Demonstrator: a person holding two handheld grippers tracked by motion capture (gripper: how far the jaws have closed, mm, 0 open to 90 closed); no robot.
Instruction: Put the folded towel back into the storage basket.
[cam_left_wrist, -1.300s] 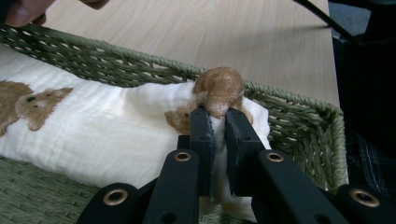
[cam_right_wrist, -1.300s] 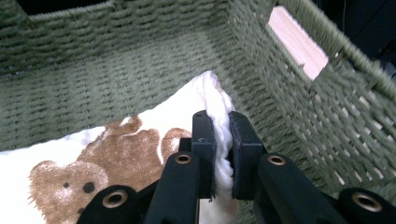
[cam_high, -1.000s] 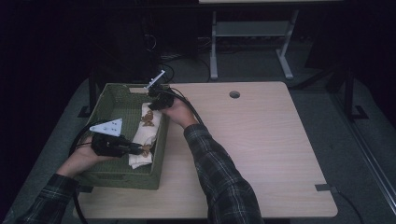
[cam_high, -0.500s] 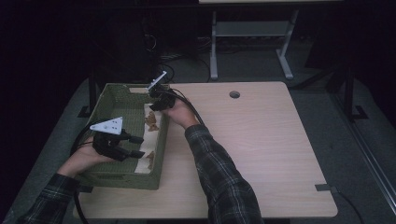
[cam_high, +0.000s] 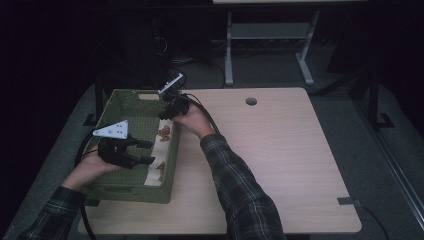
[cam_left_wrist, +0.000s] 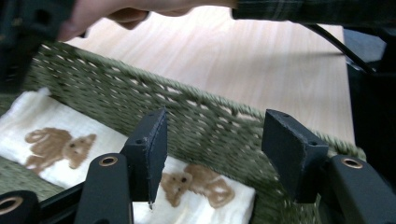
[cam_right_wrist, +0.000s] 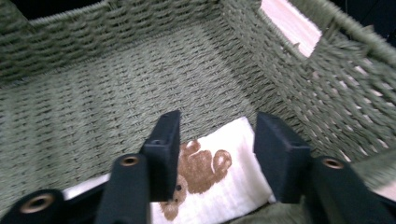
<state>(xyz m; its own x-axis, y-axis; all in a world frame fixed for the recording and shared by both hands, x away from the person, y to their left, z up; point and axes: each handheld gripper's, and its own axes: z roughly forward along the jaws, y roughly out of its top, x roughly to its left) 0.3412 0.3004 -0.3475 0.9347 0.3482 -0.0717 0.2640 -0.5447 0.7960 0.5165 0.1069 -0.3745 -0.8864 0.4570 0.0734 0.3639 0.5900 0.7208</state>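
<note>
Left gripper (cam_high: 146, 152): jaws apart, just been opening, nothing between the pads; it hovers above the cloth's near end. Right gripper (cam_high: 162, 114): jaws apart, just been opening, nothing clamped; it hangs over the cloth's far end. The white cloth (cam_high: 163, 150), printed with brown bears, lies flat on the floor of the green woven basket (cam_high: 131, 189), along its right wall. The basket sits at the left of the wooden table (cam_high: 280, 160).
</note>
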